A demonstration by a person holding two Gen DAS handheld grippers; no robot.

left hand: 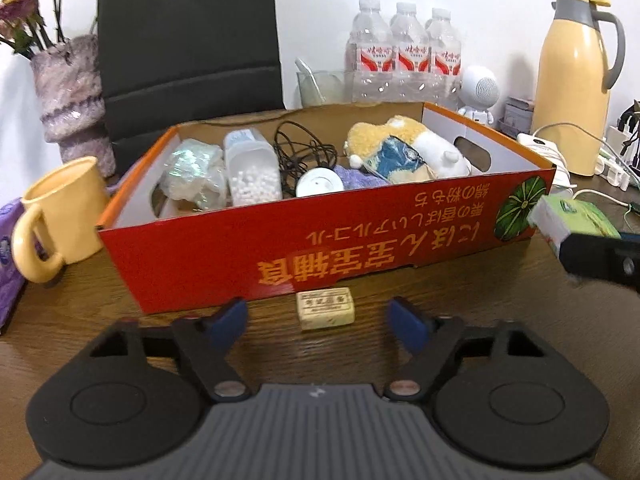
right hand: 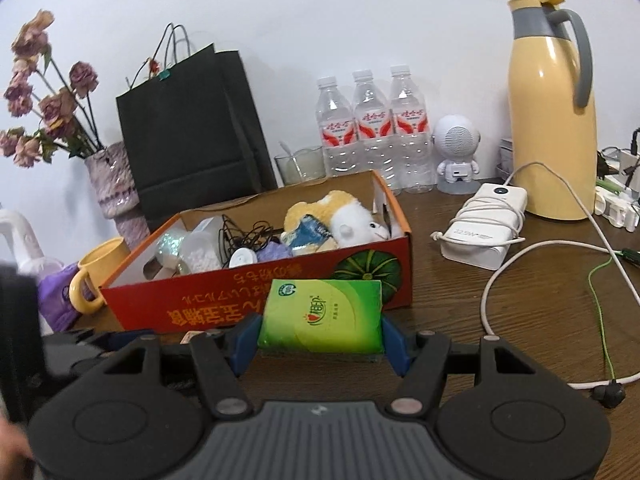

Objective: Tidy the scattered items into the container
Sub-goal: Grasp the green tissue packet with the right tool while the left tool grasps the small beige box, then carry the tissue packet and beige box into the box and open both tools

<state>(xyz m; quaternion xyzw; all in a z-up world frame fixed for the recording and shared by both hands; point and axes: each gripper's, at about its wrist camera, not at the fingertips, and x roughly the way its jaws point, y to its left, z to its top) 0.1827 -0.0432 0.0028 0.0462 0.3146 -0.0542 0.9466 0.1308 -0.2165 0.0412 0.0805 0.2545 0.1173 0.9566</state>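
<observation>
Now we hold our left gripper [left hand: 318, 320] wide open and empty, low over the wooden table [left hand: 500, 320], its 2 blue pads either side of a small cream eraser [left hand: 325, 307] lying long axis left-right just near the red box [left hand: 320, 240]. Our right gripper [right hand: 320, 342] clamps a green tissue pack [right hand: 322, 316] crosswise, near the box's right front corner.

Left gripper [left hand: 318, 320] (jaws spread) faces a small eraser [left hand: 325, 308] beside the red box [left hand: 320, 236].
</observation>
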